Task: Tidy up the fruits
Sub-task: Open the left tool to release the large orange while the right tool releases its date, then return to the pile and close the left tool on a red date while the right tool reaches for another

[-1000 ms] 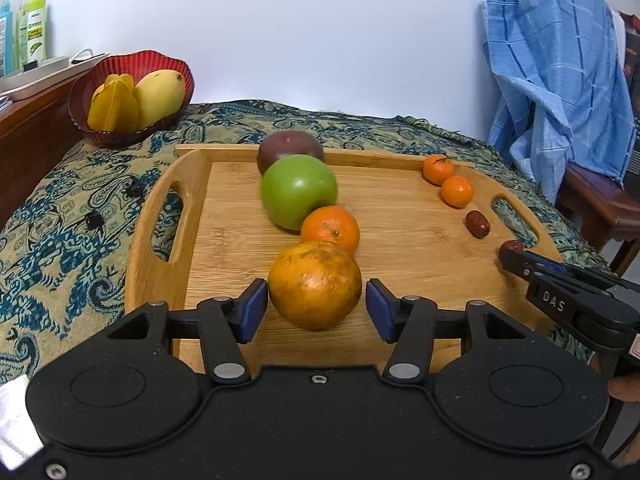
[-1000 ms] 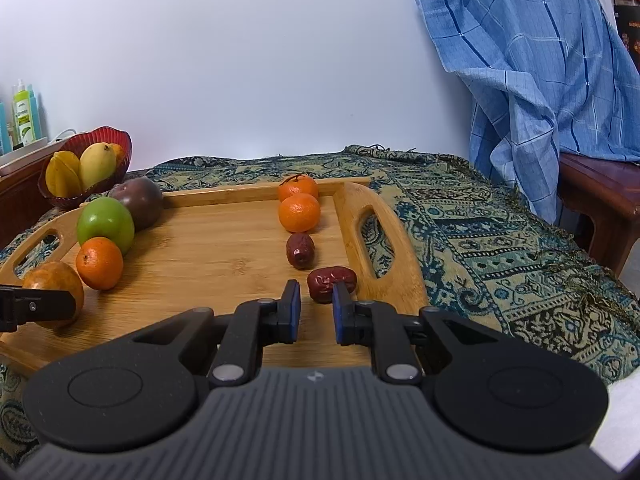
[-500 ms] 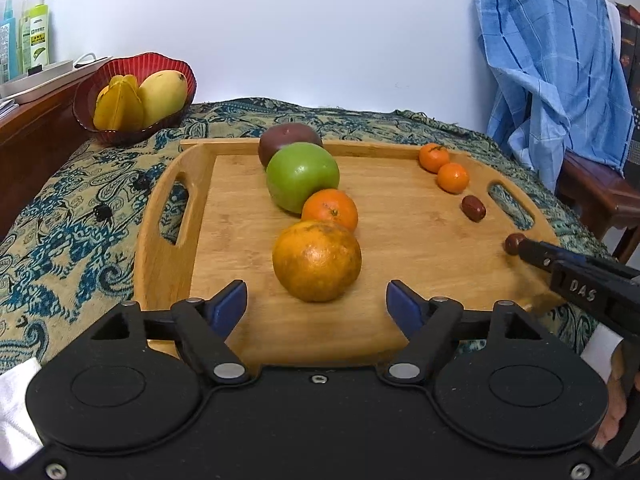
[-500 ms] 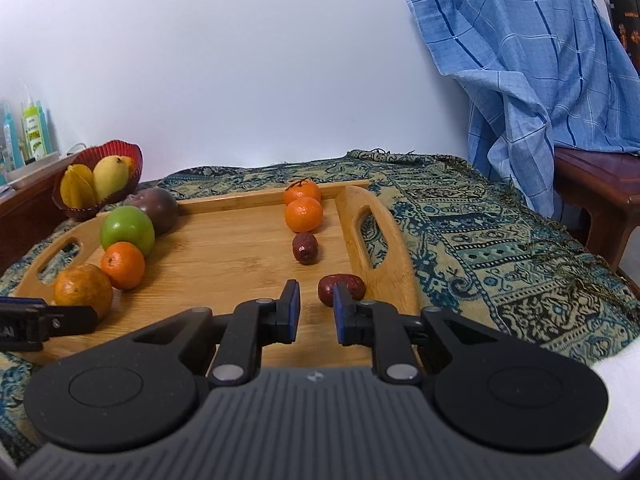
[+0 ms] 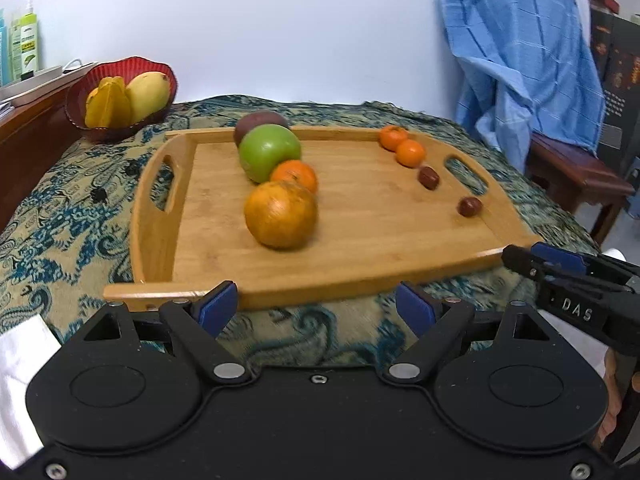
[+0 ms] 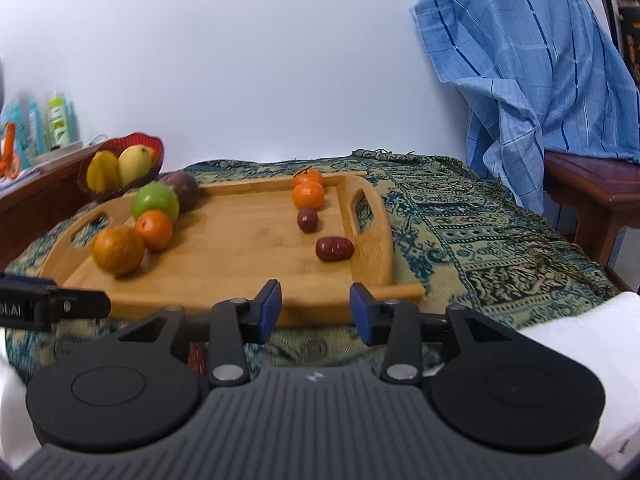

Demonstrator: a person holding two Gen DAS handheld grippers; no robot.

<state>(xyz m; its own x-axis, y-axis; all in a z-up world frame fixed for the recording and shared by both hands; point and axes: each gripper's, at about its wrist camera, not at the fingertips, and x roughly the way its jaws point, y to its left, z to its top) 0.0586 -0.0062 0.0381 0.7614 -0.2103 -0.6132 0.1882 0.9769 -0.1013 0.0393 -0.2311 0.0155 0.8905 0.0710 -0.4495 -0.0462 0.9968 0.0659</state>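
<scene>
I see a tan bamboo tray (image 5: 360, 248) on a teal-and-beige paisley cloth (image 5: 60, 216), a green apple (image 5: 269, 156), a mottled orange (image 5: 280, 214), dark red dates (image 6: 334, 249), a red basket (image 5: 120, 80), blue plaid fabric (image 5: 528, 60) at upper right.

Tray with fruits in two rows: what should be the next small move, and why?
Probably draw both hand-held grippers, left and right, a little further off the tray. Both have just been opening, nothing is between their jaws, and the fruits already lie in two rows.
</scene>
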